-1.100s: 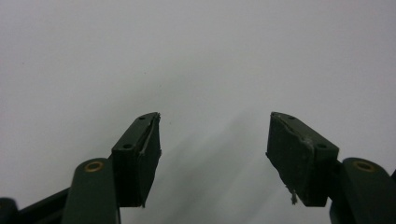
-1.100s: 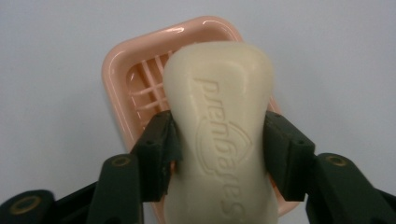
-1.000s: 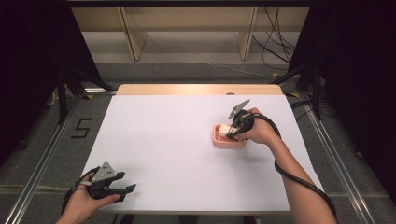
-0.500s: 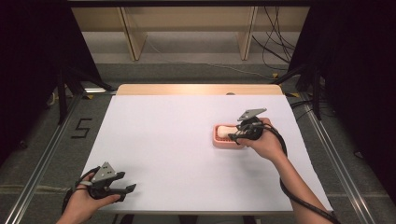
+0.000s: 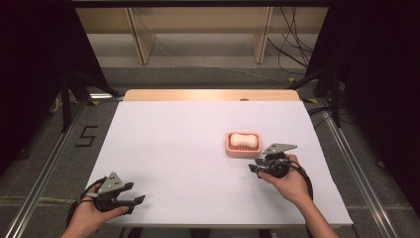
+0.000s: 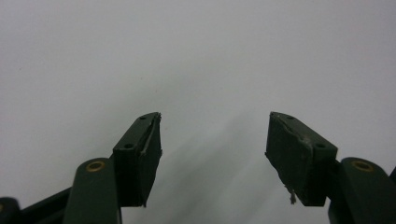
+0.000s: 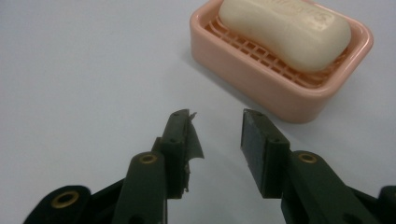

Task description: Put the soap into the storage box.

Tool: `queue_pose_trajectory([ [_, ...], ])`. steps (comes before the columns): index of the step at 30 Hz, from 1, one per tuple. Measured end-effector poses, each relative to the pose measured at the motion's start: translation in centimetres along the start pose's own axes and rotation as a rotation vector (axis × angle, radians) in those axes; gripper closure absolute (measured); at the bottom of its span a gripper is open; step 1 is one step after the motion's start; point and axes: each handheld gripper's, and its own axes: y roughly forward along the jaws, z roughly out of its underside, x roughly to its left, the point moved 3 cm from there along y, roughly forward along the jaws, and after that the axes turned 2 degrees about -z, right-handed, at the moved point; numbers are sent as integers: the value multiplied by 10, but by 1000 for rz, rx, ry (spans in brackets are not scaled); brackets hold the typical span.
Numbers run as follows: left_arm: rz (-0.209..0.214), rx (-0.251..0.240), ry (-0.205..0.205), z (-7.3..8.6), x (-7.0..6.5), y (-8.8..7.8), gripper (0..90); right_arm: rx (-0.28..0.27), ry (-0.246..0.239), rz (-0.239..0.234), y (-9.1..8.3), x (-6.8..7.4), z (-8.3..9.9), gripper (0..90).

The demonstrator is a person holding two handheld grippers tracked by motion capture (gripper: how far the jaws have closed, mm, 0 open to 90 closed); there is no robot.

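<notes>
Two sets of jaws: both empty, nothing gripped.
Right jaws: right gripper [image 7: 217, 116] just been closing, now drawn in to a narrow gap, nothing between the pads.
Left jaws: left gripper [image 6: 215, 116] spread wide over bare white surface, low at the near left corner.
Just beyond right jaws: pink soap dish [image 7: 261, 88], near but apart, up and to the right in the right gripper view.
Soap: pale bar of soap [image 7: 285, 30] lying flat on the dish grid, inside the rim.
Worktop: white worktop [image 5: 173, 139], dish right of centre.
Step in hand, judged: backing clear of the dish with the soap seated.
Doing it well: draw back level, avoid clipping the near rim, keep the dish from sliding, settle at the near edge.
</notes>
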Motion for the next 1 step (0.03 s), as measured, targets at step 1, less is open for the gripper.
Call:
queue_pose_trajectory([
  [1, 0, 0, 0, 0, 0, 0, 353, 3, -18, 4, 1, -1, 2, 641],
])
